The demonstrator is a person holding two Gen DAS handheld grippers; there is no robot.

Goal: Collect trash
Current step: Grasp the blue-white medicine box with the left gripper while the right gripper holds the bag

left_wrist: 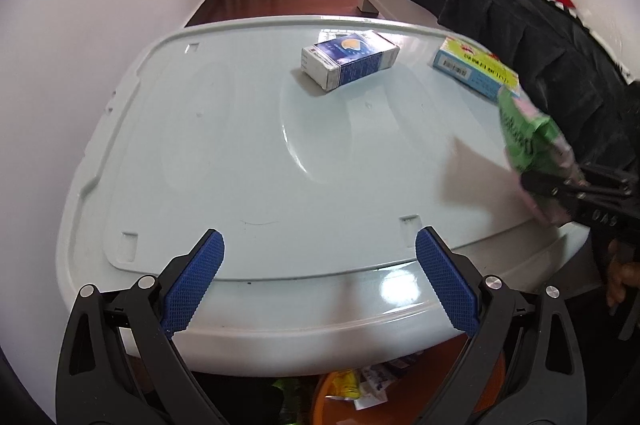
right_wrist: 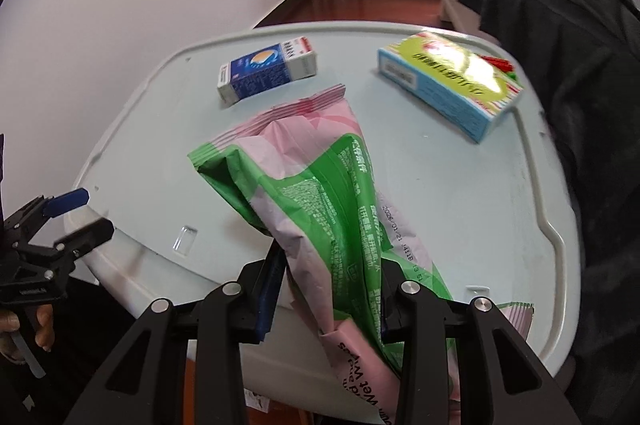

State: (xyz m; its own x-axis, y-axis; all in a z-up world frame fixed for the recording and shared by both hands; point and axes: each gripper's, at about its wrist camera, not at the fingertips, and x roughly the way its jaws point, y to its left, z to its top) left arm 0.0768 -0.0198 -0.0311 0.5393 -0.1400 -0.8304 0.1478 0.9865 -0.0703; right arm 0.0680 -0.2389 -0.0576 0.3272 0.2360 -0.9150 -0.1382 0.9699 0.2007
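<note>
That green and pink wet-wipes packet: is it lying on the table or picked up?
Picked up. The right gripper is shut on the wet-wipes packet, which looks raised above the pale tabletop, crumpled, pointing up and away.

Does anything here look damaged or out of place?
Only the wet wipes pack looks odd: crumpled and bent, pinched in the right gripper. The two boxes lie intact on the lid.
</note>
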